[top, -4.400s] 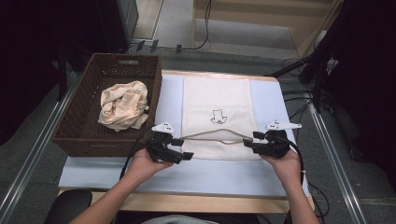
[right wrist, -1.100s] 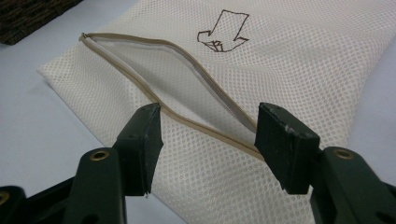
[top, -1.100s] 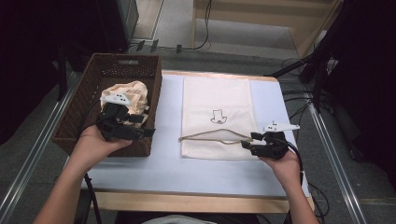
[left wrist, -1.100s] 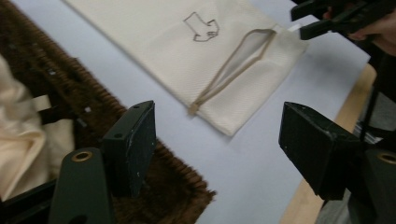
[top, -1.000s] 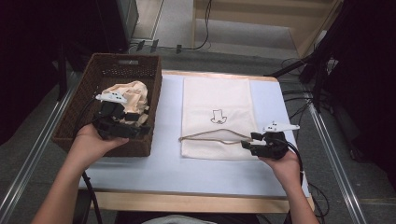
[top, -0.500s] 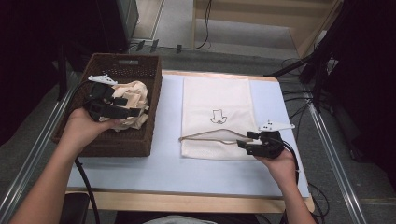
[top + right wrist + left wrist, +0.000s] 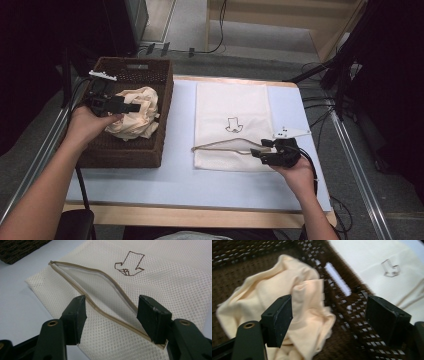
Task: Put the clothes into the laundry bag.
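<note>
The crumpled cream cloth (image 7: 134, 112) lies bunched in the woven basket (image 7: 125, 150) at the left edge of the surface, its heap running roughly from the basket's near wall toward its far wall, with no clear front or back. It looks light, limp and easy to snag on the weave, so a raised fold on top of the heap seems the best place to pinch it. The left tongs (image 7: 329, 317) hang wide over it, their jaws having just been opening, with cloth below them but nothing pressed. The right tongs (image 7: 111, 315) stand apart at the unzipped mouth of the mesh bag (image 7: 230, 107), whose long axis runs from the near edge to the far edge, mouth nearest the person.
</note>
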Demonstrator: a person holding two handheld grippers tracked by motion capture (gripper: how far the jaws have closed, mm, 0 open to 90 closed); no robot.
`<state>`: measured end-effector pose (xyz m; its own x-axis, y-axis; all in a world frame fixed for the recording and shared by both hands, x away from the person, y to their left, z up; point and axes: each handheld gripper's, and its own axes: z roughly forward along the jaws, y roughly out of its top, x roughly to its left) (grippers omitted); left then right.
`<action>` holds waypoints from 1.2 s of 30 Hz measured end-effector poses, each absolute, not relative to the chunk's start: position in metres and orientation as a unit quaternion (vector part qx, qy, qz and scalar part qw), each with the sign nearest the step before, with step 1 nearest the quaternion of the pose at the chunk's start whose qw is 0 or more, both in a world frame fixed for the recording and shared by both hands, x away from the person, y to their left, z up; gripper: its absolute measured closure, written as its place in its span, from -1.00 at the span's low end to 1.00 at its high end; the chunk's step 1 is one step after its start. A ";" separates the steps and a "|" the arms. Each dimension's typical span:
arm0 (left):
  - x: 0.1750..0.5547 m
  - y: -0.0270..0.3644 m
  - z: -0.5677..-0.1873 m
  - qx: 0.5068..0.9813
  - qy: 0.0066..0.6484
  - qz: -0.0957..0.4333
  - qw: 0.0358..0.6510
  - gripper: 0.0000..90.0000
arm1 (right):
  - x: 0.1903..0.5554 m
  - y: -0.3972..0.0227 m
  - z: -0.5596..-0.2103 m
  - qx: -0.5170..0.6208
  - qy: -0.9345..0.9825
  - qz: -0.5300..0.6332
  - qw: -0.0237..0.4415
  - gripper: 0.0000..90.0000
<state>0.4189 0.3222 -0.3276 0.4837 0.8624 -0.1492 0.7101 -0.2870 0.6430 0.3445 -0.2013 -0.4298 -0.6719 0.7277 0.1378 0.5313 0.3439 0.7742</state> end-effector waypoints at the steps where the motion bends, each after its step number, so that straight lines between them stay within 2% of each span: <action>1: 0.419 0.322 -0.328 0.794 0.495 0.114 0.334 -0.54 | 0.345 -0.201 -0.430 0.386 0.812 0.422 0.116 -0.08; 7: 0.429 0.336 -0.342 0.772 0.534 0.115 0.326 -0.77 | 0.346 -0.201 -0.430 0.387 0.814 0.418 0.117 -0.07; 10: 0.430 0.342 -0.348 0.765 0.548 0.115 0.320 -0.82 | 0.345 -0.201 -0.430 0.385 0.815 0.418 0.117 -0.07; 17: 0.436 0.353 -0.372 0.751 0.580 0.094 0.301 -0.82 | 0.347 -0.201 -0.432 0.386 0.817 0.413 0.115 -0.07; 24: 0.451 0.346 -0.384 0.767 0.579 0.092 0.262 -0.80 | 0.349 -0.202 -0.433 0.388 0.817 0.411 0.115 -0.07; 27: 0.456 0.343 -0.387 0.762 0.584 0.096 0.262 -0.69 | 0.349 -0.201 -0.433 0.386 0.817 0.412 0.115 -0.07; 29: 0.462 0.339 -0.396 0.757 0.592 0.087 0.262 -0.69 | 0.349 -0.200 -0.432 0.384 0.818 0.413 0.114 -0.07; 30: 0.466 0.332 -0.406 0.766 0.591 0.085 0.240 -0.70 | 0.349 -0.200 -0.432 0.384 0.819 0.412 0.114 -0.07; 32: 0.467 0.329 -0.411 0.777 0.583 0.087 0.221 -0.79 | 0.350 -0.200 -0.433 0.385 0.819 0.410 0.114 -0.07; 34: 0.468 0.332 -0.412 0.769 0.594 0.086 0.222 -0.81 | 0.350 -0.200 -0.433 0.385 0.819 0.409 0.114 -0.07; 36: 0.468 0.335 -0.417 0.760 0.607 0.087 0.215 -0.96 | 0.350 -0.200 -0.433 0.384 0.820 0.408 0.114 -0.07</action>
